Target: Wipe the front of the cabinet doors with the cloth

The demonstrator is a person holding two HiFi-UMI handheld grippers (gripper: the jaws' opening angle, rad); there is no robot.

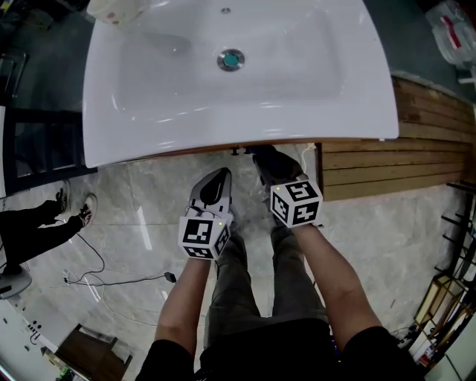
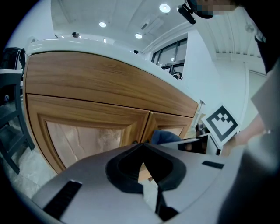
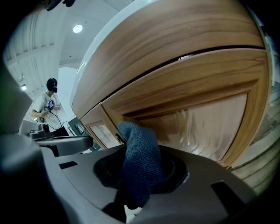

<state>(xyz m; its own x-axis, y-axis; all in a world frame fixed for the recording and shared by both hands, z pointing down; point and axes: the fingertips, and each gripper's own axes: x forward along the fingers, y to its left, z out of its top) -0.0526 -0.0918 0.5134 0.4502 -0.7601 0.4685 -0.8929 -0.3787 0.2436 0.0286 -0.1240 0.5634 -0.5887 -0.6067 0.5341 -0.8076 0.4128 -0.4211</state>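
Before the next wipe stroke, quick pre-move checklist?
1. Cloth clamped in right gripper: ok.
2. Left gripper shut with nothing between its jaws: ok.
3. Cabinet doors closed: ok.
4. Cloth touching the door front: cannot tell; its tip is close to the door by the centre seam.
5. Left gripper out of the cloth's path: ok, it sits farther back from the doors than the right one.

White sink basin (image 1: 149,82) up top, teal drain (image 1: 230,59) in its middle. Grey marble floor (image 1: 134,223) below, with a black cable (image 1: 111,279) looped across it at left. Bystander's dark-trousered legs (image 1: 30,227) and sneakers (image 1: 88,208) at the left edge. Wood-slat panel (image 1: 387,160) right of the basin. A headset-wearing person (image 3: 46,105) stands far off. Recessed ceiling lights (image 2: 164,8) are on.
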